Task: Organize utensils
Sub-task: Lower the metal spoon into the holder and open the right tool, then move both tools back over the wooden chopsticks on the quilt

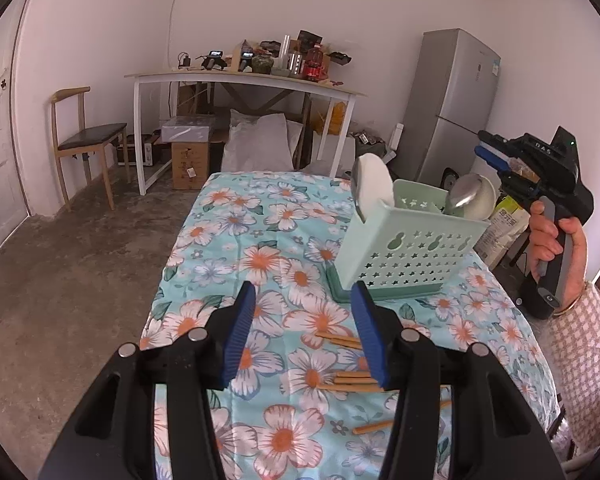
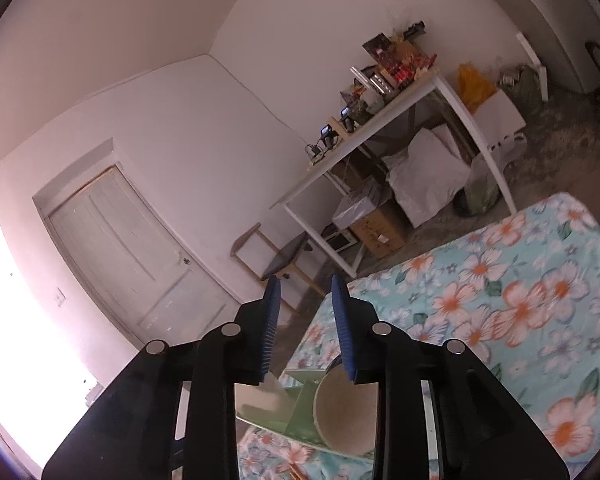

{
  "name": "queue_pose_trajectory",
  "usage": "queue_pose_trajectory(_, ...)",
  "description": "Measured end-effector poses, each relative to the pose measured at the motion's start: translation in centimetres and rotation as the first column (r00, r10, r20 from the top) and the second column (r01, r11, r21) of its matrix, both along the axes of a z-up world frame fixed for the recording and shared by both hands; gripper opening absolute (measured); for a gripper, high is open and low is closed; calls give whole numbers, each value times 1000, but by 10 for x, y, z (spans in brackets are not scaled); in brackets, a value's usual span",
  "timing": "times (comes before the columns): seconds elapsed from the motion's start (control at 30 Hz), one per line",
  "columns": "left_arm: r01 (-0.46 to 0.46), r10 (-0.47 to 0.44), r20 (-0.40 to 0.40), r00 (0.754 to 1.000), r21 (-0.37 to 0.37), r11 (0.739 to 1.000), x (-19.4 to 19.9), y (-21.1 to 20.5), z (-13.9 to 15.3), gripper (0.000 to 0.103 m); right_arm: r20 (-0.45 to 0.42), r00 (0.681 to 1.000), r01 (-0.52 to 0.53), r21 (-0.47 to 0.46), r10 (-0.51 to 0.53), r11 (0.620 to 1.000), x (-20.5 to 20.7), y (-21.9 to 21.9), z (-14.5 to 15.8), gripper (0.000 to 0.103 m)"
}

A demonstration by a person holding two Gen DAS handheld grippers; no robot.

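Observation:
A mint green perforated utensil basket (image 1: 412,248) stands on the floral tablecloth (image 1: 260,240). A white spoon (image 1: 374,184) sticks out of its left corner. A metal spoon (image 1: 466,194) rests against a pale round one (image 1: 484,200) at its right. Several wooden chopsticks (image 1: 354,380) lie loose on the cloth in front of the basket. My left gripper (image 1: 306,320) hovers open over the cloth near them, holding nothing. My right gripper (image 1: 485,145), held by a hand (image 1: 556,240), hangs above the basket's right side. In the right wrist view it (image 2: 306,292) stands open and empty over the pale spoon bowl (image 2: 348,412) and basket (image 2: 300,404).
A white desk (image 1: 240,78) piled with clutter stands behind the table, with boxes and sacks under it. A wooden chair (image 1: 88,140) is at the left, a grey fridge (image 1: 452,108) at the right, a door (image 2: 132,256) further left. Bare concrete floor (image 1: 80,260) lies left of the table.

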State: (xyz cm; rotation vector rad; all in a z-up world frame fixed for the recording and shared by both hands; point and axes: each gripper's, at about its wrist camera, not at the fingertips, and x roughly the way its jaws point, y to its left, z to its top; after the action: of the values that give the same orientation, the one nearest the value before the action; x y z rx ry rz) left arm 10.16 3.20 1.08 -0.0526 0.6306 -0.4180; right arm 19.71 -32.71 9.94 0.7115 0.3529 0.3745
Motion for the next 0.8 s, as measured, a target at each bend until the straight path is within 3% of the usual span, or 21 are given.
queue_pose_trajectory(0.3, 27, -27, -11, 1000, -9, 1000, -7, -7, 1, 58, 48, 999, 19, -145, -12, 989, -52, 13, 33, 40)
queue_pose_trajectory(0.5, 53, -54, -32, 998, -25, 998, -11, -14, -2, 64, 2, 1000, -3, -250, 4, 968, -96, 31, 28, 52)
queue_pose_trajectory(0.63, 80, -81, -72, 994, -16, 997, -11, -22, -11, 67, -117, 993, -44, -307, 8, 951, -113, 48, -1, 63)
queue_pose_trajectory(0.8, 117, -116, -129, 985, -5, 993, -13, -30, -26, 71, -323, 946, -106, -401, -32, 910, -126, 80, -54, 67)
